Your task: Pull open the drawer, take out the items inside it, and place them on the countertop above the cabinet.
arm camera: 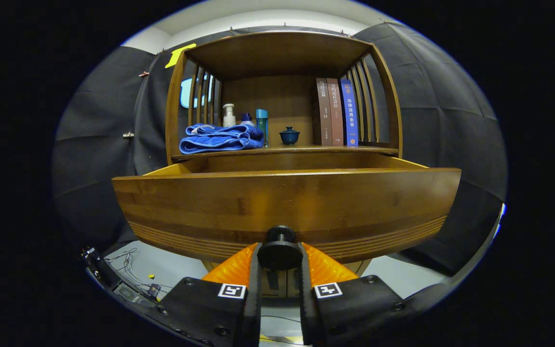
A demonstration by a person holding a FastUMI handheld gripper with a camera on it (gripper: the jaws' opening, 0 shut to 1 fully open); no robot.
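The drawer (284,202) of the wooden cabinet (277,53) is pulled out toward the camera, so the first step of the task looks done or almost done. The gripper (280,255) is closed on the drawer knob (279,249): both fingers press on the round dark knob from its two sides, low on the middle of the drawer front. From this low angle only the front panel and the top edges of the drawer's side walls are visible, so I cannot tell what items lie inside it or how many. In my judgement the rest of the task is not yet begun: the gripper must let go of the knob, rise above the drawer, take out the items and put them on the countertop (306,150), the wooden shelf surface directly above the drawer. This surface is already partly occupied. On its left side lies a folded blue towel (219,138), with a white pump bottle (229,115) and a teal bottle (262,123) standing behind and beside it. A small dark blue lidded cup (289,136) stands near the middle, and three books (337,113) stand upright at the right, against the slatted side of the cabinet. Free space remains in front of the cup and the books. Around the cabinet hangs black cloth, and below the drawer I see a pale floor with some cables (130,274) at the left.
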